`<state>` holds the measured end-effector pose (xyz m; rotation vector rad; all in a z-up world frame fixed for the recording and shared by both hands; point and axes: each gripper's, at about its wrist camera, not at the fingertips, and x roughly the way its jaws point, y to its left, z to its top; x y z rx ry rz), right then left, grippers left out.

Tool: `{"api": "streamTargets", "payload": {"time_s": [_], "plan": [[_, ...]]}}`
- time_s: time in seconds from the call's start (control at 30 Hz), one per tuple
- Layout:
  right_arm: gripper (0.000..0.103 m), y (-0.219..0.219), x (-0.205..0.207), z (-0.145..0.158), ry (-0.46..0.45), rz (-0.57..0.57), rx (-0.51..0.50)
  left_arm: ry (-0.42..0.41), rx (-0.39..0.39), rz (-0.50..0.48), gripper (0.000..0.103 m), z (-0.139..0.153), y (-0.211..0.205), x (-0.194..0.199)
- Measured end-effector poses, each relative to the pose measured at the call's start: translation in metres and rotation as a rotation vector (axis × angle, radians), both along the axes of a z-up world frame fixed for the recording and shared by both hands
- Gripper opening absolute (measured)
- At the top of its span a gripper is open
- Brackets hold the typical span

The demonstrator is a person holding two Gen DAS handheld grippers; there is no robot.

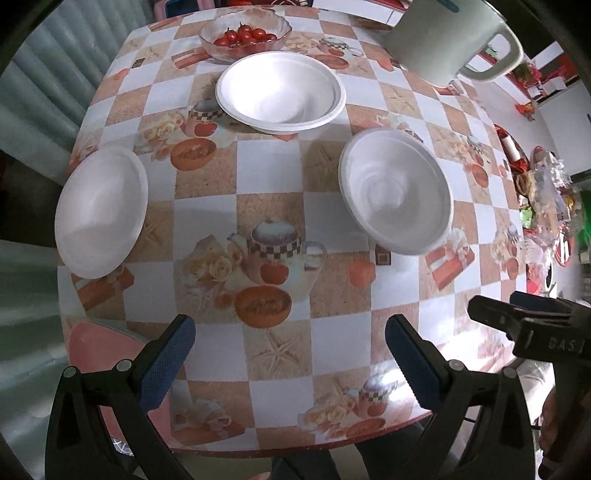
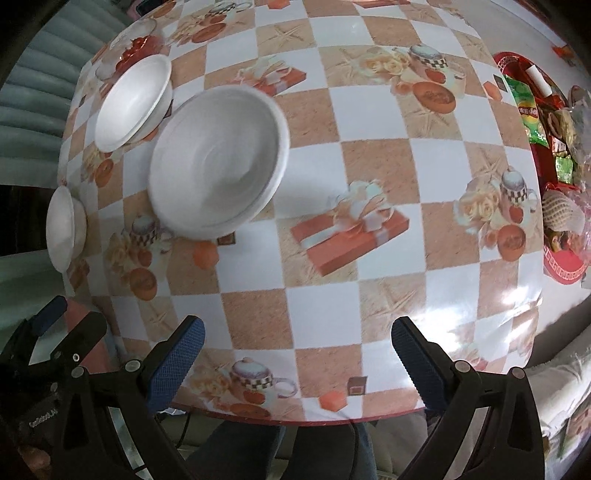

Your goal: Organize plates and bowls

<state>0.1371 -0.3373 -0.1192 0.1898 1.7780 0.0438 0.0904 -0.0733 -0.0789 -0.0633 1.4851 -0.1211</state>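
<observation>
Three white foam bowls sit apart on the checkered table [image 1: 273, 206]: the far bowl [image 1: 280, 92] before a glass bowl of cherry tomatoes [image 1: 245, 35], the left bowl [image 1: 101, 210] at the left edge, the middle bowl [image 1: 395, 192] nearer centre. The left claw [image 1: 290, 360] and right claw [image 2: 297, 363] hang released, empty, over the near edge.

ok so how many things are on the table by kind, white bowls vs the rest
White foam bowls: 3, one far, one on the left, one on the right
Glass bowl of tomatoes: 1
White jug: 1
Red tray of snacks: 1
Total: 6
Some of the foam bowls may be nested stacks; the rims hint at this, but I cannot tell.
</observation>
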Motion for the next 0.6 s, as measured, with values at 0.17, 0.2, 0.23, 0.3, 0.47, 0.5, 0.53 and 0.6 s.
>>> {"api": "streamTargets", "payload": {"time_s": [0.17,0.2,0.23,0.3,0.47,0.5,0.53,0.6], "plan": [[0.102,-0.007,0.014,-0.006,-0.001,0.015,-0.01,0.021,-0.014,0.05,0.103,-0.006,-0.004,0.016],[0.102,-0.008,0.017,-0.007,-0.001,0.02,-0.012,0.023,-0.016,0.057,0.103,-0.007,-0.005,0.02],[0.102,-0.009,0.021,-0.009,-0.002,0.024,-0.014,0.023,-0.012,0.061,0.103,-0.008,-0.007,0.024],[0.102,-0.011,0.028,-0.01,-0.006,0.03,-0.015,0.015,0.006,0.063,0.103,-0.009,-0.011,0.034],[0.102,-0.01,0.049,-0.019,-0.022,0.038,-0.01,0.005,0.055,0.069,0.103,-0.017,-0.021,0.056],[0.102,-0.01,0.053,-0.021,-0.024,0.039,-0.009,0.003,0.06,0.07,0.103,-0.019,-0.022,0.06],[0.102,-0.009,0.058,-0.024,-0.026,0.041,-0.007,0.003,0.063,0.071,0.103,-0.022,-0.025,0.064],[0.102,-0.008,0.066,-0.029,-0.029,0.047,-0.002,0.005,0.067,0.072,0.103,-0.027,-0.028,0.072]]}}
